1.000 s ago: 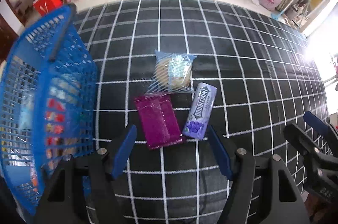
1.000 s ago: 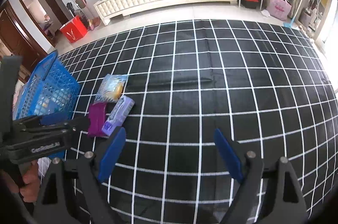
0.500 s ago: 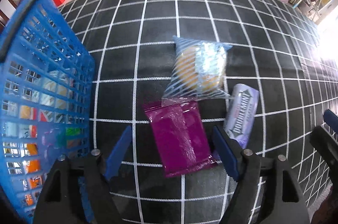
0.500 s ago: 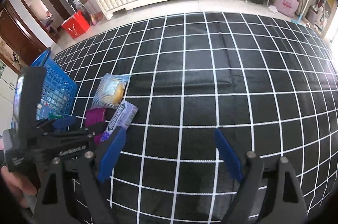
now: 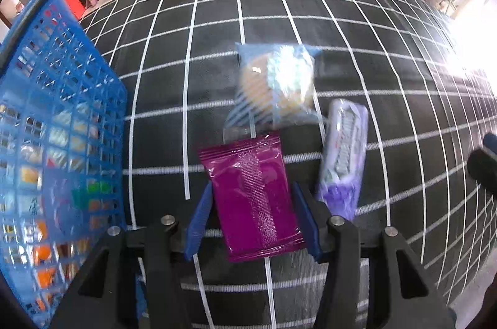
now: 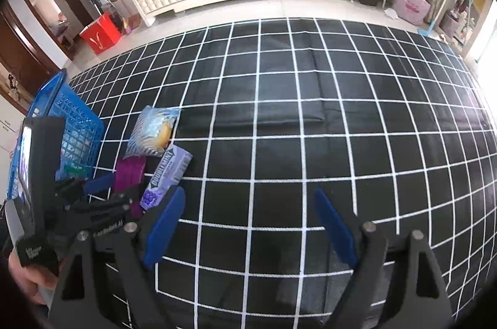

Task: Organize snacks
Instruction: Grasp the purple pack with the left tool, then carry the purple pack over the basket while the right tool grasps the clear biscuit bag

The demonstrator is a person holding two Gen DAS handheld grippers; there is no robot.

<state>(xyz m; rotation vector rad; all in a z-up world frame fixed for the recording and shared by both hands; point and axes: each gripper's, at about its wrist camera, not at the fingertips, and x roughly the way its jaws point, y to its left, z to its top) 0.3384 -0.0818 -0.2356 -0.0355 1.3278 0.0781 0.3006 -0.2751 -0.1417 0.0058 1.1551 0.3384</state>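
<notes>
The left claw (image 5: 253, 215) is positioned low over a black cloth with a white grid (image 5: 341, 28), its two blue fingers (image 5: 198, 223) straddling the magenta snack packet (image 5: 253, 195). The fingers lie along the packet's long edges; whether they press on it or merely flank it cannot be told from the left wrist view. The packet lies flat on the cloth. Just beyond its far edge, and touching it, lies a clear striped packet holding a round pastry (image 5: 276, 83). To the right of the magenta packet lies a pale purple Doublemint gum pack (image 5: 343, 158), near but apart from it. A blue lattice basket (image 5: 62, 118) stands to the left of the group, with assorted wrapped snacks visible through its wall. The right claw (image 6: 250, 231) is wide open and holds nothing; it hangs above bare cloth well to the right of the snacks. In the right wrist view, a hand (image 6: 28, 279) grips the left tool's handle at the lower left.
</notes>
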